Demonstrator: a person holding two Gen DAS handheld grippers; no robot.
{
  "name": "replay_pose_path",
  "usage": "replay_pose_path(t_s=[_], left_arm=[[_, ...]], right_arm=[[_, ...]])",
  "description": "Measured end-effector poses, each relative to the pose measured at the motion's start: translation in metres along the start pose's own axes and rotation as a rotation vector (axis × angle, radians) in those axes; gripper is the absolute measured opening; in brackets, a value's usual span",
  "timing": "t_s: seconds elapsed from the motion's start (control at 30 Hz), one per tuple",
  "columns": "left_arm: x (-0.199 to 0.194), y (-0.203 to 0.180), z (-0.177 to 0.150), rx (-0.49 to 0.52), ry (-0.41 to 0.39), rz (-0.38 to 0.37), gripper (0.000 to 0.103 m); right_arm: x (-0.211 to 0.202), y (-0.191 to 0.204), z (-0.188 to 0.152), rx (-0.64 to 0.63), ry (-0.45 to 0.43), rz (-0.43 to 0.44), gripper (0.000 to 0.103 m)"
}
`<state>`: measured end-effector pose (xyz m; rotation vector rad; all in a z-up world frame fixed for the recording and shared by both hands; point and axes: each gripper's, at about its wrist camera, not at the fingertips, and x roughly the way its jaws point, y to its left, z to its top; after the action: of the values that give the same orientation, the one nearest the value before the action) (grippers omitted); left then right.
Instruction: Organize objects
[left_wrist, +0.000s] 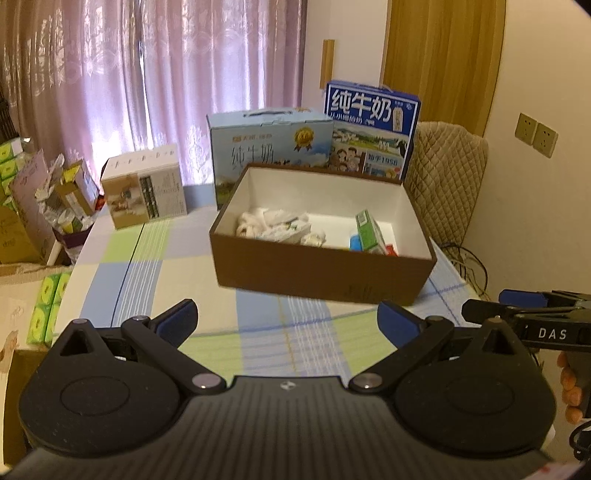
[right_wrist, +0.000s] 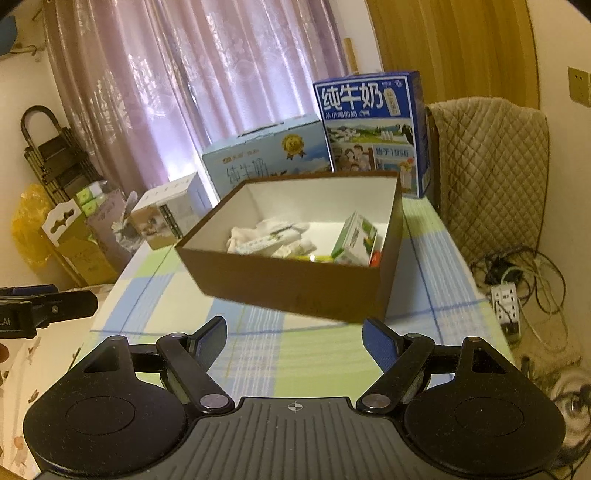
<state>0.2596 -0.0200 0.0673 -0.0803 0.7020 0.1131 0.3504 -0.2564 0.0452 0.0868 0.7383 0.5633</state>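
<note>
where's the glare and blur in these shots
Left wrist: window light through the curtain blows out behind the small carton; the brown box looks soft; edges bend. Right wrist: same backlit curtain, box slightly smeared, strong fisheye curve on the table.

brown box (left_wrist: 321, 273) white inside | tablecloth (left_wrist: 155, 258) checked green-blue-cream | curtain (left_wrist: 155, 74) pink

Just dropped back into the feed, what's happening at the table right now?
A person holds two handheld grippers above a checked tablecloth, facing an open brown cardboard box with a white inside. The left gripper and right gripper are both open and empty, short of the box. Inside it lie crumpled white cloth or paper and a small green-and-white carton. Behind the box stand a light blue milk case and a dark blue milk case.
</note>
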Motion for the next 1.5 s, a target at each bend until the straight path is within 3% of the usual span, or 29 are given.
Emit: replay_pose_path(t_s=[0.67,1.5], left_arm=[[-0.036,0.049,-0.079,0.031,0.164,-0.031,0.102],[-0.056,0.080,-0.113,0.038,0.200,-0.037,0.102]], right_arm=[[-0.035,0.087,-0.084,0.027,0.086,-0.080,0.078],[-0.037,0.137,-0.111,0.001,0.115,-0.082,0.078]])
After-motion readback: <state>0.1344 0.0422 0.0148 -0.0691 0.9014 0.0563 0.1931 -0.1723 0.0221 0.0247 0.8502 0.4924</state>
